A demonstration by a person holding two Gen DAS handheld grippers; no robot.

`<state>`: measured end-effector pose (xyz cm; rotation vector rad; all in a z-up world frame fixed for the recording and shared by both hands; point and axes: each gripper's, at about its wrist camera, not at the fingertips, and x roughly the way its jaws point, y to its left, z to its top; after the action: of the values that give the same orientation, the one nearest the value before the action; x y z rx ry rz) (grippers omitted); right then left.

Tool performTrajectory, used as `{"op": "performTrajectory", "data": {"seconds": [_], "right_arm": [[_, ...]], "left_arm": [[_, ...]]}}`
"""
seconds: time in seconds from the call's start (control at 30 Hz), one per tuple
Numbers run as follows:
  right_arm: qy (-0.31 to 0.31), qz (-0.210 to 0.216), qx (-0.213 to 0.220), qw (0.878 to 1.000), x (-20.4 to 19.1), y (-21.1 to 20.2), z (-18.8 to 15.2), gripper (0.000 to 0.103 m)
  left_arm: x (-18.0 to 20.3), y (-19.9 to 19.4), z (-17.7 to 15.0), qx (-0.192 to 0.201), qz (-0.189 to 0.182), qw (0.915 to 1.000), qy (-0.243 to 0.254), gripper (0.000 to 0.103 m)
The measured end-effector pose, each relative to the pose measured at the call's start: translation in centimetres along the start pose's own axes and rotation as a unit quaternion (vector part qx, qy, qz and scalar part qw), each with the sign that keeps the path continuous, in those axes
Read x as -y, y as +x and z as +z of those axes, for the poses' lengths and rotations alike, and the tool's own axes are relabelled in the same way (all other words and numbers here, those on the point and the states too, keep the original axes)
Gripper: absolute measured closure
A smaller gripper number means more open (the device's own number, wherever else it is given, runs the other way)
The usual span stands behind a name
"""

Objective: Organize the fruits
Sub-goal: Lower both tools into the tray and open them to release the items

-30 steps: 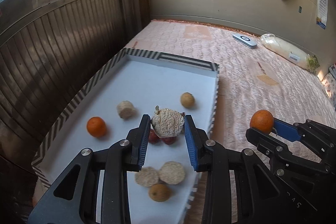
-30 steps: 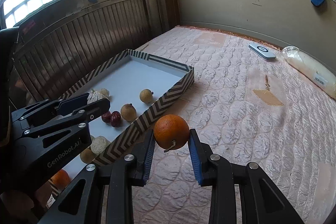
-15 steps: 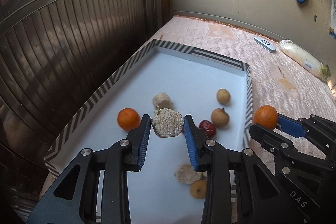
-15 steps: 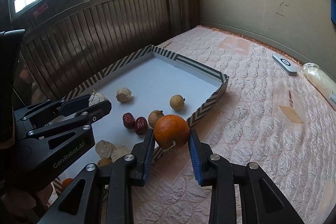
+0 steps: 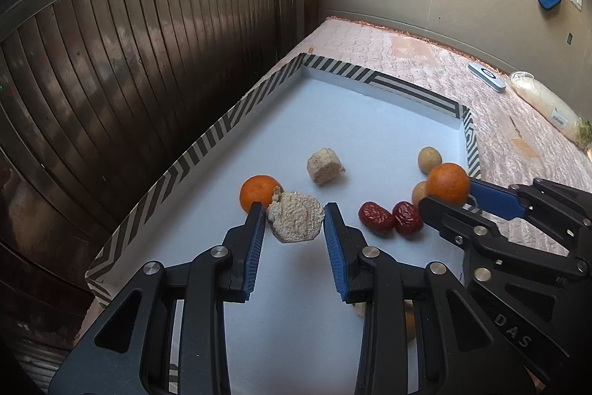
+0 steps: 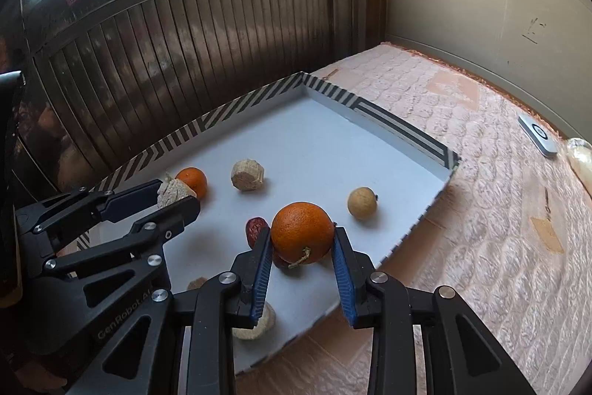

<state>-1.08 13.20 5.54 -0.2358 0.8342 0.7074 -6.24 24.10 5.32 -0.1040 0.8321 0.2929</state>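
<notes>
Both grippers are carrying pieces over the tray (image 5: pixel 207 150).
The left gripper (image 5: pixel 295 221) is pinching a crumbly chunk (image 5: pixel 294 221) beside a resting orange (image 5: pixel 257 195); it risks crumbling or knocking that; the right gripper (image 6: pixel 301 243) is clamping a round orange (image 6: pixel 301 237) above the dates (image 5: pixel 390 217); released there, it may roll.

Each view rides on its own gripper, looking forward and steeply down along the fingers, close above the striped tray (image 5: pixel 207 143) on the bed. The left wrist view faces the tray's left half and slatted door (image 5: pixel 129 62); the right wrist view sits further right, taking in more quilted bed (image 6: pixel 499 210). Both share the tray floor, its far corner and the back wall.
</notes>
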Motion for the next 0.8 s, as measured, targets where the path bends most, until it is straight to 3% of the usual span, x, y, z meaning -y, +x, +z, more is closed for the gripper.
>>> {"op": "performTrajectory", "data": {"seconds": [0.8], "right_arm": [[-0.041, 0.014, -0.009, 0.999, -1.3, 3.7, 2.1, 0.072]], "left_arm": [[-1.3, 1.3, 0.1, -0.03, -0.001, 0.9993, -0.025, 0.07]]}}
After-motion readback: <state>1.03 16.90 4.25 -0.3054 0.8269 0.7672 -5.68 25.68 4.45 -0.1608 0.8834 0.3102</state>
